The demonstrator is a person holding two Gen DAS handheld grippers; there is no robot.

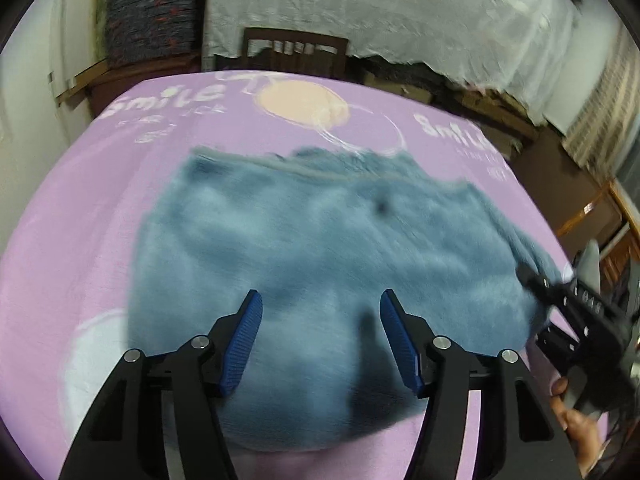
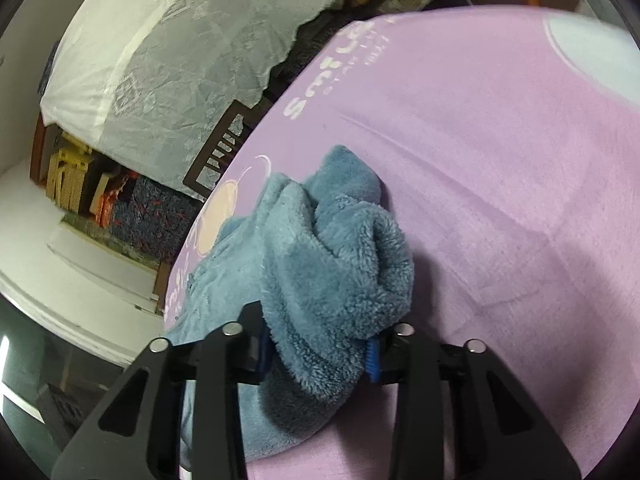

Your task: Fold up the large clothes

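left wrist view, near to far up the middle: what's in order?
Left gripper with open jaws → blue fleece → purple sheet with a peach circle → wooden chair → white cloth.

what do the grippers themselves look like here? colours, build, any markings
Both match: the left gripper and the right gripper have black angular linkage arms with triangular cut-outs, round silver pivot pins, and blue ribbed pads lining the jaws. In the left wrist view the right gripper's black body shows small white markings, too blurred to read. No cables or sleeves visible.
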